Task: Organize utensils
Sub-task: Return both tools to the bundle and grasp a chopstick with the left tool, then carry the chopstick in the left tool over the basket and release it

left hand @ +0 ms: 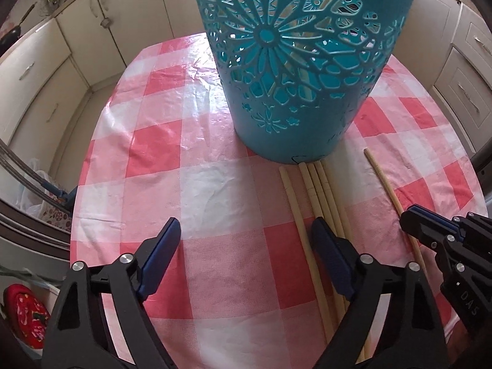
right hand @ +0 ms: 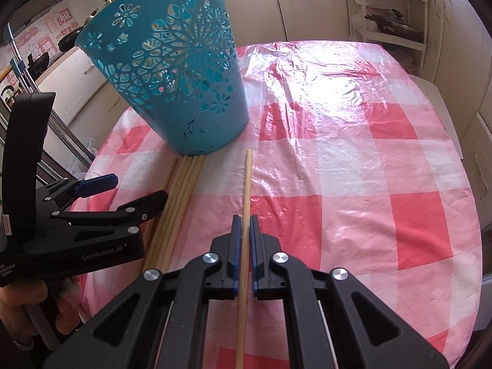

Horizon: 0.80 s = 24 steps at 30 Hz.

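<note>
A teal cut-out plastic basket [left hand: 295, 61] [right hand: 172, 70] stands on the pink checked tablecloth [left hand: 215, 184] [right hand: 353, 169]. Several wooden chopsticks [left hand: 319, 190] [right hand: 181, 190] lie side by side with their ends at its base. My left gripper [left hand: 246, 226] [right hand: 138, 188] stands open over them. Its right finger covers part of the bundle, and the leftmost stick lies just inside the jaws, untouched. A single chopstick [left hand: 384, 178] [right hand: 247, 178] lies apart to the right. My right gripper [right hand: 245, 218] [left hand: 412, 215] is shut on it, low over the cloth.
Cream cabinets [left hand: 46, 70] [right hand: 307, 0] ring the table on all sides. An open shelf [right hand: 393, 15] stands at the back right. A red patterned object [left hand: 24, 313] and a plastic bag [left hand: 33, 190] sit below the table's left edge. A hand [right hand: 30, 307] holds the left gripper's handle.
</note>
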Available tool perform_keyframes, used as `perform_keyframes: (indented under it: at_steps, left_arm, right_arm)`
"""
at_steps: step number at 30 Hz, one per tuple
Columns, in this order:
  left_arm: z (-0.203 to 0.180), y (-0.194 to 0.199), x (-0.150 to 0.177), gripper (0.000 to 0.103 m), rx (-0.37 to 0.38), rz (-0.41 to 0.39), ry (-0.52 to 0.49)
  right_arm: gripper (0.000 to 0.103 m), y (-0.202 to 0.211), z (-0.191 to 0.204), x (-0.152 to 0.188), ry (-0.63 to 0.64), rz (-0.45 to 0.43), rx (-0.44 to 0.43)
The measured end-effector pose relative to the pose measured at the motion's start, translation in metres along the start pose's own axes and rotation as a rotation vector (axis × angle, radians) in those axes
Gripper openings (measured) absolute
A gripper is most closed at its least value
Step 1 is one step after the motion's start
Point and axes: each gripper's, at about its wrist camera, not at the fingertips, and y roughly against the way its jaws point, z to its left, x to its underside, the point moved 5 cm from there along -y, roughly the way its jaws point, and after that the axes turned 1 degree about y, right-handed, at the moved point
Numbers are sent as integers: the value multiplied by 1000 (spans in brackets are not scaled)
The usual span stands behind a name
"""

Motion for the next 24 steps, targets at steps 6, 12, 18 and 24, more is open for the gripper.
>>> perform_keyframes:
  at_steps: [6, 12, 18, 24]
  left_arm:
    - [-10, 5, -3, 31, 67, -2, -34]
    - [-5, 7, -1, 15, 108, 32, -23]
    - [5, 18, 2, 5, 164, 93, -15]
    - [48, 92, -4, 4, 266, 34, 68]
  right_arm:
    - [6, 0, 1, 1, 15, -8, 6]
    - [6, 1, 2, 2, 13, -18, 3]
    - [6, 2, 1, 2, 12, -22, -7]
    - [6, 2, -1, 1, 7, -22, -11]
